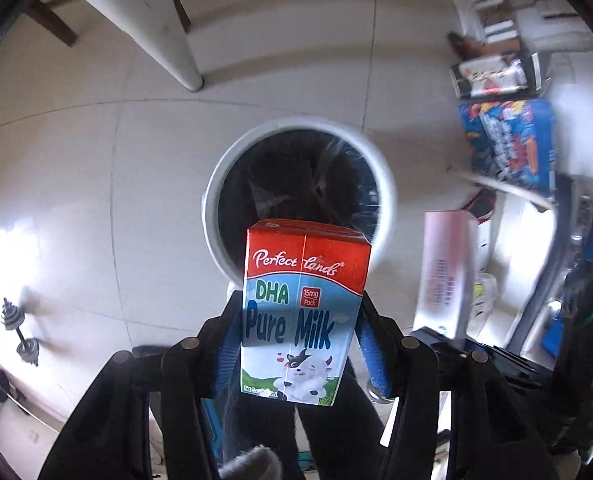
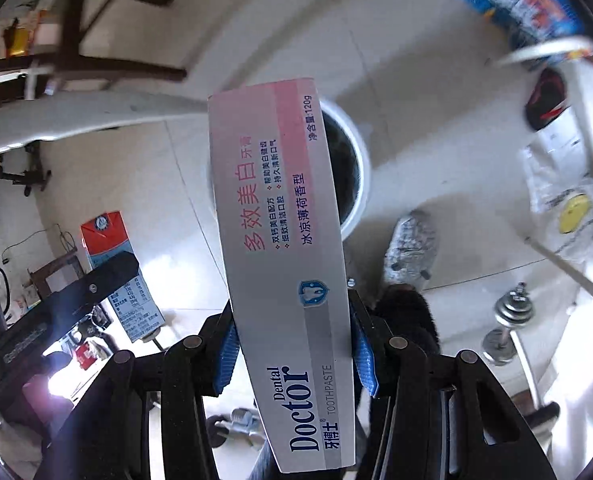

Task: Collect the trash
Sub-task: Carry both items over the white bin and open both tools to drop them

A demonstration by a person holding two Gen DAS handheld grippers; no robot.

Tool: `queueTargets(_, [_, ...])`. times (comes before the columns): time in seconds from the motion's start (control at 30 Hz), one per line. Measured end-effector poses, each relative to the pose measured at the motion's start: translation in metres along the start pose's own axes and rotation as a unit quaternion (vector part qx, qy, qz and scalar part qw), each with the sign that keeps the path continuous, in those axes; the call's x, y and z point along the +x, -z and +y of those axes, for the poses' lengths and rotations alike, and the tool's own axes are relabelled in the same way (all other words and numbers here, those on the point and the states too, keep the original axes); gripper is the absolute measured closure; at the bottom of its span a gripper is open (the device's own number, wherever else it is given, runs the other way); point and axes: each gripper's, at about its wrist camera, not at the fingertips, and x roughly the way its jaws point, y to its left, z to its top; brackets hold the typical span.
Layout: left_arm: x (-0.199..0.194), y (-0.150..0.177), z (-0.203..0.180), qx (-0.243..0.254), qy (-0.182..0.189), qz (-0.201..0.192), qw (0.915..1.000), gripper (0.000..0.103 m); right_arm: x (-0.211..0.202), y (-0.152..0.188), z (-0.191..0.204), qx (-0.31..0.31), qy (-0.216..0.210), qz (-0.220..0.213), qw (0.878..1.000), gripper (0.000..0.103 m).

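My left gripper (image 1: 298, 344) is shut on a red, white and blue Pure Milk carton (image 1: 302, 308) and holds it upright just above the near rim of a white bin (image 1: 296, 130) lined with a black bag. My right gripper (image 2: 294, 344) is shut on a long grey and pink toothpaste box (image 2: 280, 264), held over the same bin (image 2: 360, 172). The toothpaste box also shows at the right of the left wrist view (image 1: 444, 272). The milk carton and left gripper show at the left of the right wrist view (image 2: 116, 272).
The bin stands on a tiled floor. A white table leg (image 1: 164, 32) is beyond it. Colourful boxes (image 1: 512, 140) and clutter lie to the right. Dumbbells (image 1: 16, 332) lie on the floor at left. A person's grey shoe (image 2: 410, 252) is beside the bin.
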Motion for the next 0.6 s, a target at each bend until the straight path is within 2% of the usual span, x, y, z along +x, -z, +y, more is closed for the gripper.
queueTargets(0.03, [0.01,-0.004,0.004,0.004,0.0,0.0,1.0,0.033,0.023,-0.01,-0.002,-0.006,-0.002,0.013,1.0,0.052])
queueTargets(0.07, [0.021,-0.008,0.005,0.011,-0.005,-0.002,0.9999,0.028,0.038,-0.019,-0.002,-0.009,-0.003,0.018,1.0,0.052])
queueTargets(0.13, [0.036,-0.015,0.01,0.016,-0.031,-0.016,0.9993,0.026,0.074,-0.035,-0.003,-0.025,0.003,0.033,0.999,0.051])
queueTargets(0.17, [0.038,-0.014,0.015,0.015,-0.039,-0.021,0.9989,0.025,0.093,-0.043,-0.005,-0.032,0.006,0.039,0.999,0.047])
queueTargets(0.23, [0.044,-0.014,0.022,0.002,-0.051,-0.035,0.9981,0.007,0.113,-0.051,-0.009,-0.033,0.014,0.04,0.999,0.02])
queueTargets(0.27, [0.045,-0.014,0.024,-0.002,-0.054,-0.042,0.9977,0.002,0.118,-0.055,-0.012,-0.037,0.019,0.034,0.999,0.017])
queueTargets(0.3, [0.043,-0.012,0.025,-0.003,-0.057,-0.052,0.997,0.0,0.12,-0.058,-0.014,-0.039,0.023,0.029,0.999,0.014])
queueTargets(0.37, [0.038,-0.006,0.032,0.0,-0.068,-0.057,0.996,0.0,0.121,-0.061,-0.014,-0.043,0.047,0.012,0.998,0.001])
queueTargets(0.5, [0.028,0.006,0.03,0.002,-0.093,-0.063,0.9936,0.0,0.11,-0.056,-0.011,-0.067,0.106,-0.029,0.992,0.0])
queueTargets(0.6, [0.019,0.015,0.028,0.01,-0.107,-0.066,0.992,0.0,0.096,-0.048,-0.004,-0.082,0.134,-0.051,0.986,0.0])
